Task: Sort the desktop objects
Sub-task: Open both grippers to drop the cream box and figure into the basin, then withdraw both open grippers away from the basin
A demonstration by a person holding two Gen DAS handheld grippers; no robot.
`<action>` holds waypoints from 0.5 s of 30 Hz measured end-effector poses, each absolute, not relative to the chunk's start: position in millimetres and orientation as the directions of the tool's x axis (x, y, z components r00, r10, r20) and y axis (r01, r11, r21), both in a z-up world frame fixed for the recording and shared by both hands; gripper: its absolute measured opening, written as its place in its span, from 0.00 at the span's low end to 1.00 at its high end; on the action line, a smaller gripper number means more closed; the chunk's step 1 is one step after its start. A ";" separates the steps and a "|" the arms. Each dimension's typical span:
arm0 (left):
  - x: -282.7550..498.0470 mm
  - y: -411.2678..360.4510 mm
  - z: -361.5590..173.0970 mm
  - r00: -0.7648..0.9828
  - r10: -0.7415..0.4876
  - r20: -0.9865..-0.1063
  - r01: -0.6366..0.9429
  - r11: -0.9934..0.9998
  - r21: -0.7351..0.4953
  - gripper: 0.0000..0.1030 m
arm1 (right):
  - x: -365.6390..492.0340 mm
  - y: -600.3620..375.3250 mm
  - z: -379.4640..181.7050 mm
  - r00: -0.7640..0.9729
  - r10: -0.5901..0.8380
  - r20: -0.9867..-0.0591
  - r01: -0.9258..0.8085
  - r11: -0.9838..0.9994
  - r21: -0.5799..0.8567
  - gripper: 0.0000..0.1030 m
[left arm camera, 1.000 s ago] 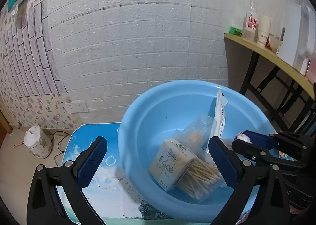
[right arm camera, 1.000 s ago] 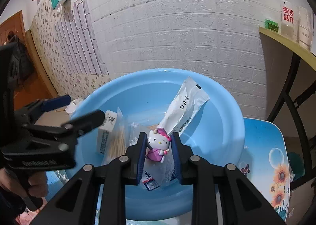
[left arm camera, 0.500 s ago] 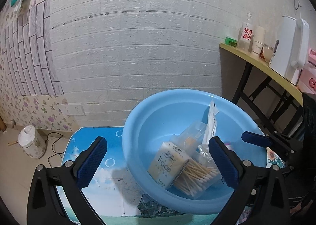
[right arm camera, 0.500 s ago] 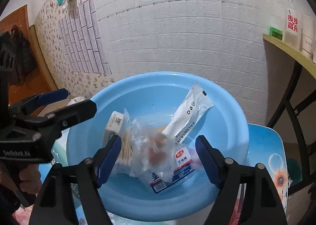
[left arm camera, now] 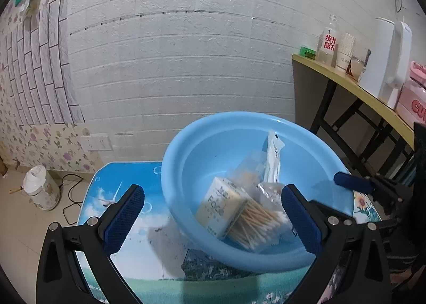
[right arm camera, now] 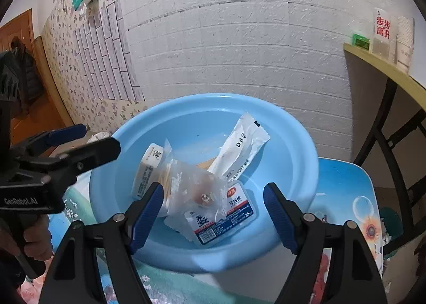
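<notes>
A light blue basin stands on the picture-printed table. In it lie a tissue pack, a bag of cotton swabs, a white sachet, a crumpled clear bag and a flat blue-and-red labelled box. My right gripper hangs open over the basin's near side, above the clear bag and box, holding nothing. My left gripper is open too, straddling the basin's left rim, with nothing between its pads. The little cat figure is out of sight.
A yellow shelf on black legs runs along the right, carrying a bottle, paper cups and a white kettle. A white jar and a cable lie on the floor at the left. The brick-pattern wall is close behind the basin.
My right gripper was shut on a small cat figure over the basin; it has opened wide and the figure is gone from between its fingers. The left gripper stayed open.
</notes>
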State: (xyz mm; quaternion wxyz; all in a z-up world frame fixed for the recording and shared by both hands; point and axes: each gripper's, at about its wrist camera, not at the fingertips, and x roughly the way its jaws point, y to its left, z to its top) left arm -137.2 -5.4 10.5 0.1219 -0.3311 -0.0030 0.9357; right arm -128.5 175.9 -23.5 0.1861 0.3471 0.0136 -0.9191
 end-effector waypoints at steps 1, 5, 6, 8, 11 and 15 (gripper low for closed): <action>-135.2 -5.9 9.9 -0.750 0.234 -0.618 -0.229 -0.969 -0.089 1.00 | -125.1 177.1 -21.8 -0.694 -0.328 -0.641 0.348 -0.932 0.100 0.77; -127.5 -8.7 7.8 -0.750 0.235 -0.619 -0.225 -0.970 -0.095 1.00 | -116.9 183.2 -17.0 -0.705 -0.317 -0.634 0.341 -0.936 0.088 0.77; -126.1 -10.1 7.6 -0.748 0.235 -0.620 -0.221 -0.970 -0.101 1.00 | -115.6 184.7 -16.3 -0.707 -0.314 -0.633 0.338 -0.937 0.087 0.77; -124.7 -11.9 8.0 -0.746 0.235 -0.623 -0.216 -0.970 -0.108 1.00 | -112.7 188.5 -14.4 -0.712 -0.309 -0.630 0.328 -0.940 0.090 0.77; -120.7 -12.1 10.5 -0.748 0.228 -0.623 -0.213 -0.972 -0.100 1.00 | -110.7 191.7 -12.8 -0.709 -0.300 -0.639 0.313 -0.945 0.096 0.77; -114.2 -10.8 14.9 -0.751 0.227 -0.620 -0.220 -0.971 -0.089 1.00 | -106.3 191.7 -8.1 -0.712 -0.294 -0.637 0.305 -0.947 0.097 0.77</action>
